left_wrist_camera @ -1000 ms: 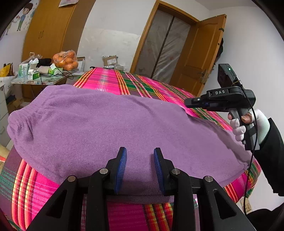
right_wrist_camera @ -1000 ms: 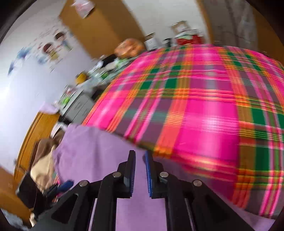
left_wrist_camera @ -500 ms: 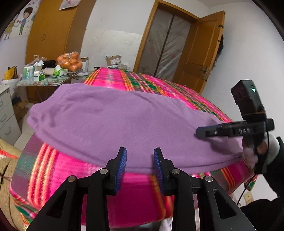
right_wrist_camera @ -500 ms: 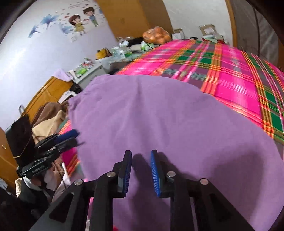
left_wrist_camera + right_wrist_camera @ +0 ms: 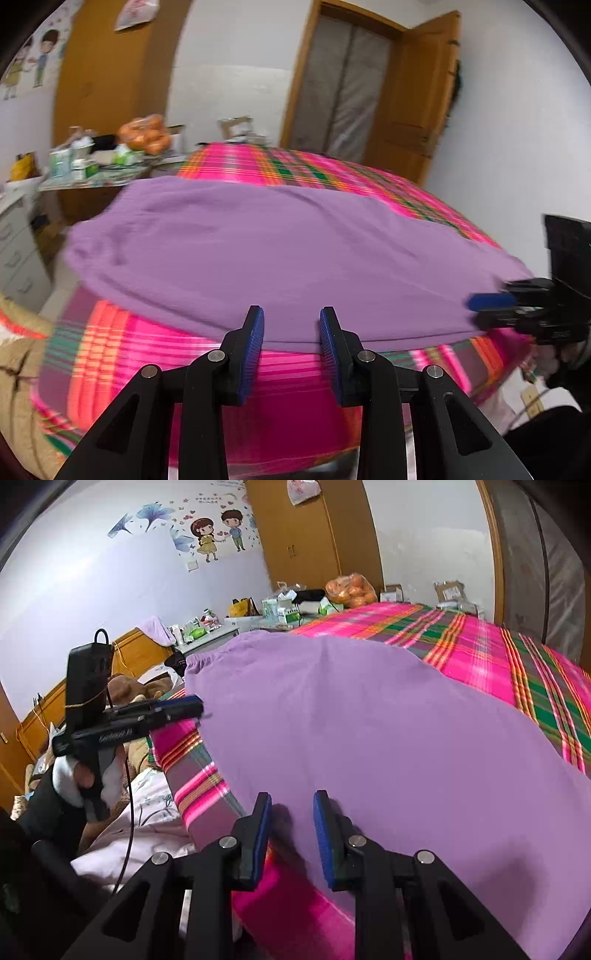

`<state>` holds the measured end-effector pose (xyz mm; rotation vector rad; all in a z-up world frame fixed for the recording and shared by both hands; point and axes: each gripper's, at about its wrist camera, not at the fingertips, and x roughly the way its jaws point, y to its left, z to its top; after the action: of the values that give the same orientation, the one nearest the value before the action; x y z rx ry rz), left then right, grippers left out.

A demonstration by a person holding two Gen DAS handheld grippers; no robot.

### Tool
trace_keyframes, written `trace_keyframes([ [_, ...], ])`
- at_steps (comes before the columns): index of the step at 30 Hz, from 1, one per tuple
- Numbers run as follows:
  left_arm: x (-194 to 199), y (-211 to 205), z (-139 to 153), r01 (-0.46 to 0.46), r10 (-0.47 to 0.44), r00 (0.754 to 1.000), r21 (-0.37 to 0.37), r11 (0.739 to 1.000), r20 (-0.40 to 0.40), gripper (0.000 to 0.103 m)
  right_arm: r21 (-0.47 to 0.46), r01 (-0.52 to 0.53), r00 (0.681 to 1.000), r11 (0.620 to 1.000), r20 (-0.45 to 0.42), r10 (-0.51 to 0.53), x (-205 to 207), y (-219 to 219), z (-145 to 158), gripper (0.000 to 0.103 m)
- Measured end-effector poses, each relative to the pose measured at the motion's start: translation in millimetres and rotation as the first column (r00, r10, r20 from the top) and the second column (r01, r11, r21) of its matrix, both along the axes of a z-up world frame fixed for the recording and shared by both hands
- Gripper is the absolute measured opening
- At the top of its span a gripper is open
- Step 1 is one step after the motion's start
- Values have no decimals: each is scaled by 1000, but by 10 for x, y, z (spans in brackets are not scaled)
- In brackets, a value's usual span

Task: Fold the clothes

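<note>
A purple garment (image 5: 280, 243) lies spread flat across the pink plaid bedspread (image 5: 295, 166), its elastic waistband (image 5: 207, 657) at the far left end. My left gripper (image 5: 291, 321) is open and empty, its tips level with the garment's near edge. In the right wrist view the left gripper (image 5: 197, 709) points at the garment's left edge. My right gripper (image 5: 291, 805) is open just above the garment's near corner, one finger over the purple garment (image 5: 369, 738), the other over the bedspread (image 5: 199, 786). From the left wrist view the right gripper (image 5: 484, 310) sits at the garment's right end.
A cluttered side table (image 5: 99, 173) with a bag of oranges (image 5: 146, 134) stands beyond the bed, grey drawers (image 5: 18, 251) to its left. A wooden wardrobe (image 5: 306, 539) and an open door (image 5: 424, 96) are behind. Pale bedding (image 5: 147, 812) lies beside the bed. A gloved hand (image 5: 74, 775) holds the left gripper.
The right gripper swung down from above the bed to the garment's right end, and its jaws opened wider. The left gripper drew back to the garment's near edge, still open.
</note>
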<state>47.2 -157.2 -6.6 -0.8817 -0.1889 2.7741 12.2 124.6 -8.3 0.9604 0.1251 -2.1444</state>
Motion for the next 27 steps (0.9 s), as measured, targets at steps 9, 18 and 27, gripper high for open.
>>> trace_keyframes([
  [9,-503,-455,271,-160,159,987,-18,987,-21,33,-9,55,993,998,105,-54,-948,-308,214,24],
  [18,-783,-751,53,-221,218,974,61,973,61,32,-32,134,971,990,206,-124,-1901,-501,305,24],
  [27,-727,-761,24,-218,216,976,64,974,27,32,-138,246,941,959,272,-203,-2436,-59,229,34],
])
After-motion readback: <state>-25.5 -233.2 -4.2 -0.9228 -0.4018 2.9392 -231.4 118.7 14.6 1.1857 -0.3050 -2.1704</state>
